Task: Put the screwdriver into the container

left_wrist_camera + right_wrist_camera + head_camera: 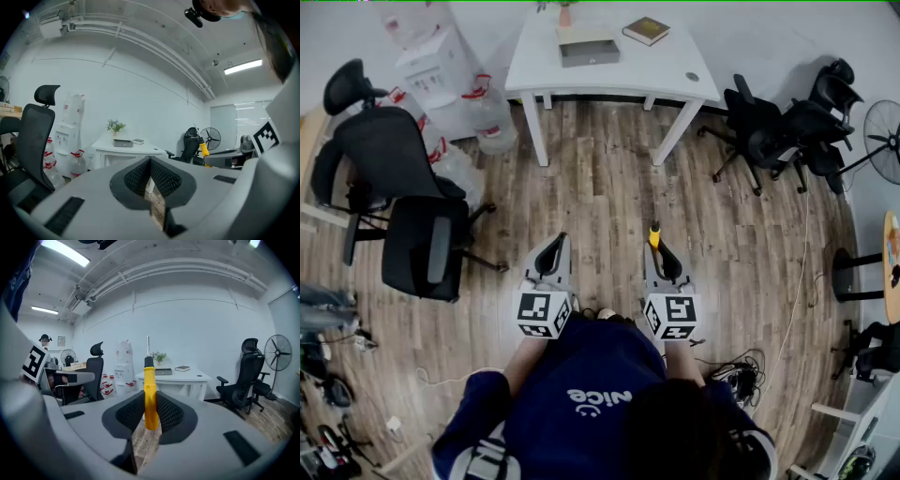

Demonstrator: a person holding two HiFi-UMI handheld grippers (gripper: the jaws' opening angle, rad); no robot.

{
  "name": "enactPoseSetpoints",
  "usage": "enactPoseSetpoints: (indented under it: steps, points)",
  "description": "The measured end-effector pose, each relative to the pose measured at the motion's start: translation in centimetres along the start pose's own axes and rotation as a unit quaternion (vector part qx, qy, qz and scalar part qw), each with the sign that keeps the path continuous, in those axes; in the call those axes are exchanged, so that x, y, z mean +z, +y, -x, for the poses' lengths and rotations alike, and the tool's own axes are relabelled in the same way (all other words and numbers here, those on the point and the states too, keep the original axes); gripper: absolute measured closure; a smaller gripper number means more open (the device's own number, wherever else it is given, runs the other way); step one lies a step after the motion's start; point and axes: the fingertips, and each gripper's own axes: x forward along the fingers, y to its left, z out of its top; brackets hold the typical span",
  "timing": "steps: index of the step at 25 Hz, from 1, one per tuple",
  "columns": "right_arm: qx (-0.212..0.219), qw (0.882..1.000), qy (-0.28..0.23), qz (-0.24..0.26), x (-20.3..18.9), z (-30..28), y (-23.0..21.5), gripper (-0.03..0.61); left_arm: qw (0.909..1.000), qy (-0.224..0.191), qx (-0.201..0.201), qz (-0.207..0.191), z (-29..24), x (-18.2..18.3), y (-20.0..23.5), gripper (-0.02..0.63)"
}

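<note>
Right gripper (150, 405): jaws pinching yellow handle of screwdriver (149, 380), metal shaft pointing forward toward white table (675, 70). Left gripper (151, 161): jaws pressed together, nothing between. Both grippers side by side over wood floor (600, 178), well apart from grey container (589, 52) on table; book (646, 30) near container.

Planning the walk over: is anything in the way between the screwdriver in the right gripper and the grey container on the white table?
Nothing visible. The screwdriver sits clamped in the right gripper; only bare floor lies ahead to the table carrying the container. Office chairs stand off to the sides.
</note>
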Motion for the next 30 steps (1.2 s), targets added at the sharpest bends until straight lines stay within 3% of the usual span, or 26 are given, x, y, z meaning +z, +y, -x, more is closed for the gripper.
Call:
enactPoseSetpoints:
  steps: [10, 21, 30]
  points:
    - [-0.018, 1.0, -0.001, -0.025, -0.2, -0.1, -0.4, 0.485, 0.9997, 0.001, -0.024, 0.0, -0.3, 0.4, -0.1, 0.597]
    - [-0.023, 0.999, -0.018, -0.044, -0.1, -2.9, 2.7, 0.485, 0.9994, -0.003, -0.035, 0.0, -1.7, 0.9, 4.6, 0.597]
    - [0.026, 0.999, -0.006, -0.04, -0.1, -8.5, 1.0, 0.485, 0.9998, 0.016, -0.007, 0.01, -5.4, -0.1, 6.0, 0.597]
